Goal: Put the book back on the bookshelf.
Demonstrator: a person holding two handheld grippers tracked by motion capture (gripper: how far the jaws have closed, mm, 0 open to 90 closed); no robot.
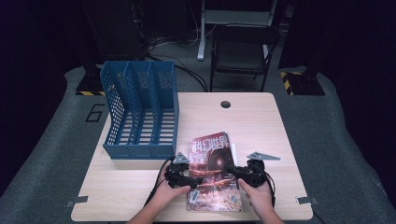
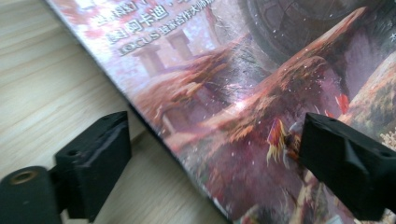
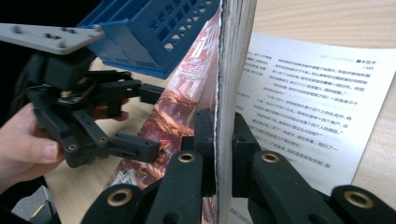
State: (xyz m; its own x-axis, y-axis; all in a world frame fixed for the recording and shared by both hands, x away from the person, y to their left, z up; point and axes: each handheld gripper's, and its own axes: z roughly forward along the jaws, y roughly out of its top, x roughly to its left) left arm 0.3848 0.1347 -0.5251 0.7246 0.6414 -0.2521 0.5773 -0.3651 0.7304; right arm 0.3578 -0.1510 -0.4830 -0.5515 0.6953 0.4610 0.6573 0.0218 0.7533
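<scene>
A magazine [image 1: 212, 163] with a reddish fantasy cover lies at the front middle of the wooden table [image 1: 261, 121]. My right gripper [image 1: 233, 172] is shut on the magazine's right edge [image 3: 231, 70], pinching a thick stack of pages that stands raised off a printed white page [image 3: 303, 102]. My left gripper [image 1: 195, 179] is open at the magazine's left edge. In the left gripper view one jaw hangs over bare wood and the other over the cover [image 2: 243, 102], with the edge between them. The right gripper view also shows the left gripper [image 3: 140, 119], open beside the cover.
A blue three-slot file rack [image 1: 140, 112] stands at the table's back left, close behind the magazine. A round cable hole [image 1: 225, 104] sits at the back middle. A dark chair [image 1: 243, 51] stands beyond the table.
</scene>
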